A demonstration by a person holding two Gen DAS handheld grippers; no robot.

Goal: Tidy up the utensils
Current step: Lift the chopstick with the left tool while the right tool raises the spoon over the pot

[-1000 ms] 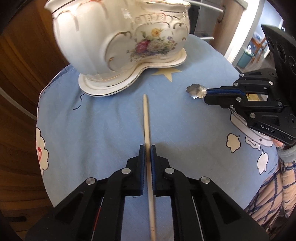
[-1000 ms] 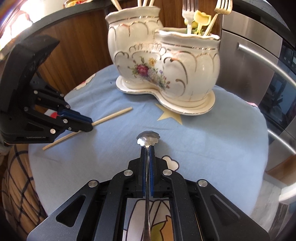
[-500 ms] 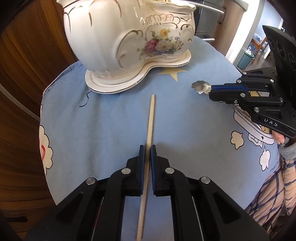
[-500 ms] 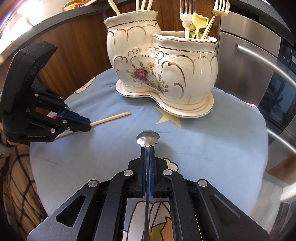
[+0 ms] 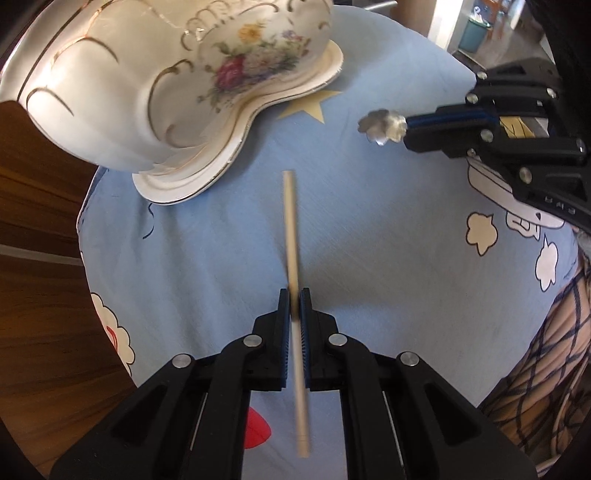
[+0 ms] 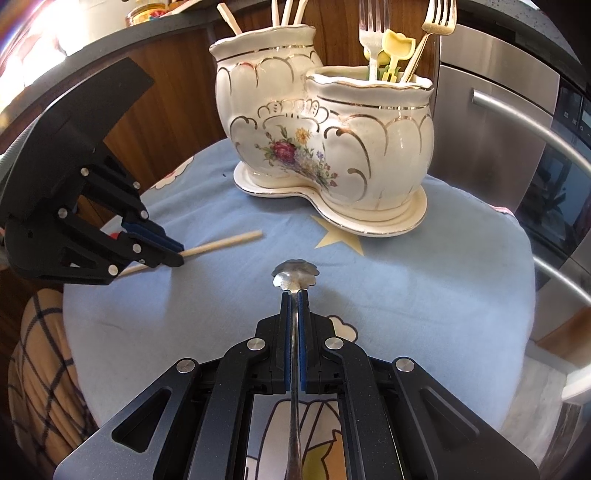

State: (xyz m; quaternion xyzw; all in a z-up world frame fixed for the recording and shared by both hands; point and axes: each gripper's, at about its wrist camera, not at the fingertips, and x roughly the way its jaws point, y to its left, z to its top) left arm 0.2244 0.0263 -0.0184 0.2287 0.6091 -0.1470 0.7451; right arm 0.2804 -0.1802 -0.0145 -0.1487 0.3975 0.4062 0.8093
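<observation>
My left gripper is shut on a wooden chopstick and holds it above the blue tablecloth; its tip points toward the holder. My right gripper is shut on a silver spoon with a scalloped bowl that sticks out past the fingertips. The white floral ceramic utensil holder has two joined pots on a base plate. Its left pot holds chopsticks, its right pot forks and yellow picks. In the left wrist view the holder fills the upper left and the spoon shows at the right.
A round table under a blue cartoon-print cloth. Wood panelling stands at the left, a steel appliance with a bar handle at the right. The left gripper shows at the left of the right wrist view. The person's checked sleeve is at the table edge.
The left gripper has lifted and tilted with the chopstick, so the holder looks closer and slanted. The right gripper has risen slightly with the spoon.
</observation>
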